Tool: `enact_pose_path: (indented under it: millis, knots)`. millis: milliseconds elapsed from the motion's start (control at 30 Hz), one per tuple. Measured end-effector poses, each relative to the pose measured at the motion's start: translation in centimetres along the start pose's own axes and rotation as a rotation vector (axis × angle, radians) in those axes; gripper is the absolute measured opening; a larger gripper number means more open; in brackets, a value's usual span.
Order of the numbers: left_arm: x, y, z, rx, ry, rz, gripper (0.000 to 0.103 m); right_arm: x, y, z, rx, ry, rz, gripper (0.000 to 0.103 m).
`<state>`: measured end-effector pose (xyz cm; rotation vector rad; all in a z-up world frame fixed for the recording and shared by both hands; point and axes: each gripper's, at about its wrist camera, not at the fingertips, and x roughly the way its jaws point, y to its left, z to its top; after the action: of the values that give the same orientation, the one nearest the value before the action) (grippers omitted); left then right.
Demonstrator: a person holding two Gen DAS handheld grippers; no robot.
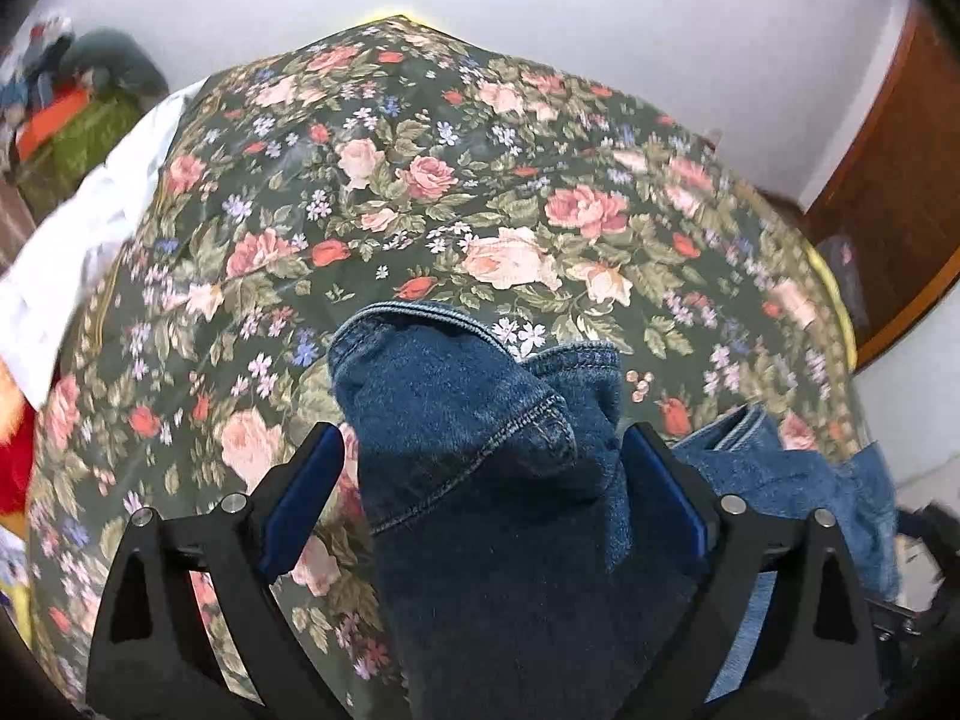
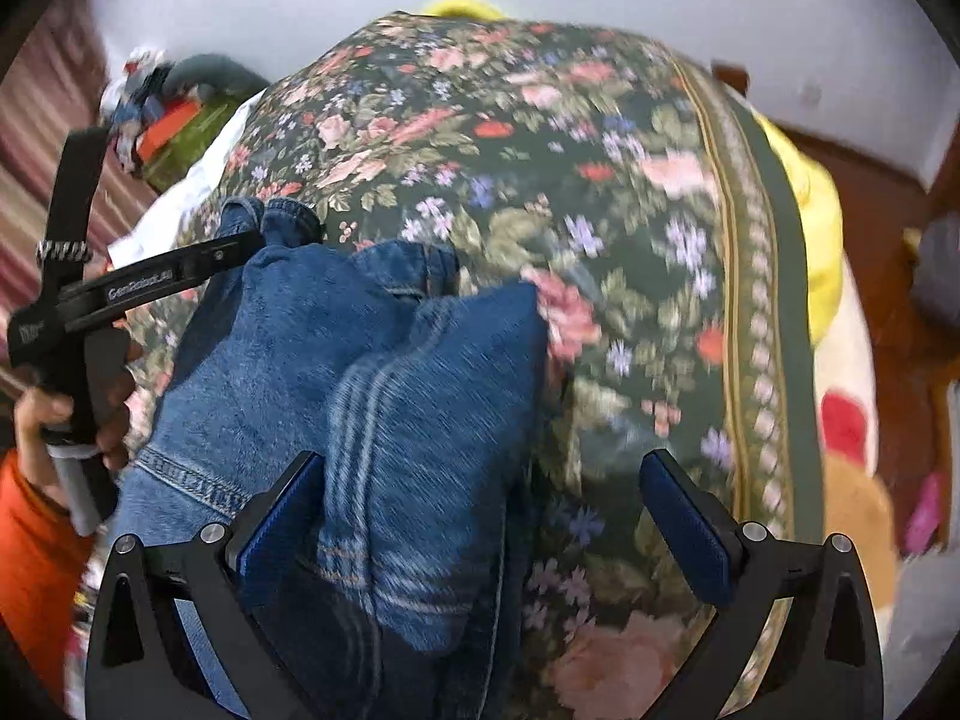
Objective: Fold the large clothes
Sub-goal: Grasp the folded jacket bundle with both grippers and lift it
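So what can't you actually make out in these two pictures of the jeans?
- Most of the jeans: cut off by the bottom edge in both wrist views.
- Bedspread pattern: motion-blurred in the right view.
- Clutter beside the bed: small and blurred.
- Left tool, right tool: whether either pad presses the denim, which hides them.

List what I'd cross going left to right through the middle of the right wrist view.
Person's hand holding the left gripper → jeans → floral bedspread → its striped border → yellow cloth → wooden floor.
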<state>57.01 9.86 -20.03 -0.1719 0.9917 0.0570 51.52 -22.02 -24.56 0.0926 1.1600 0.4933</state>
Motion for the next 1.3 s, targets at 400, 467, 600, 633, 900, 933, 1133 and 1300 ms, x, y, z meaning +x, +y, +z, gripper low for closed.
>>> enact_pose_path:
  millis: [400, 467, 600, 633, 900, 933, 1133, 1300]
  knots:
    - [-7.6, 3.5, -5.3, -0.006, 0.036, -0.156, 0.092, -2.6, -0.3, -1.6, 0.022, 0.067, 0.156, 0.103]
    - [-6.5, 3.9, -7.1, -0.038, 0.108, -0.212, 0.092, -1.4, -0.4, -2.1, 0.021, 0.092, 0.157, 0.103]
    - [-3.1, 4.2, -9.8, -0.167, 0.27, -0.366, 0.092, 1.4, -1.5, -2.9, 0.125, 0.17, 0.298, 0.103]
    - [-2.4, 4.2, -10.2, -0.187, 0.274, -0.379, 0.094, 1.9, -1.7, -3.0, 0.139, 0.185, 0.318, 0.103]
    - [1.7, 3.4, -9.9, -0.282, 0.313, -0.536, 0.101, 4.3, -1.2, -1.9, 0.146, 0.2, 0.411, 0.103]
    - [2.1, 3.1, -9.9, -0.285, 0.313, -0.551, 0.101, 4.7, -0.8, -1.5, 0.14, 0.201, 0.406, 0.103]
    - [4.0, 2.5, -9.3, -0.316, 0.316, -0.585, 0.101, 5.8, 0.7, -0.4, 0.095, 0.184, 0.409, 0.102]
    - [2.6, 1.3, -9.2, -0.256, 0.265, -0.53, 0.087, 4.5, 1.1, -1.0, 0.077, 0.124, 0.405, 0.077]
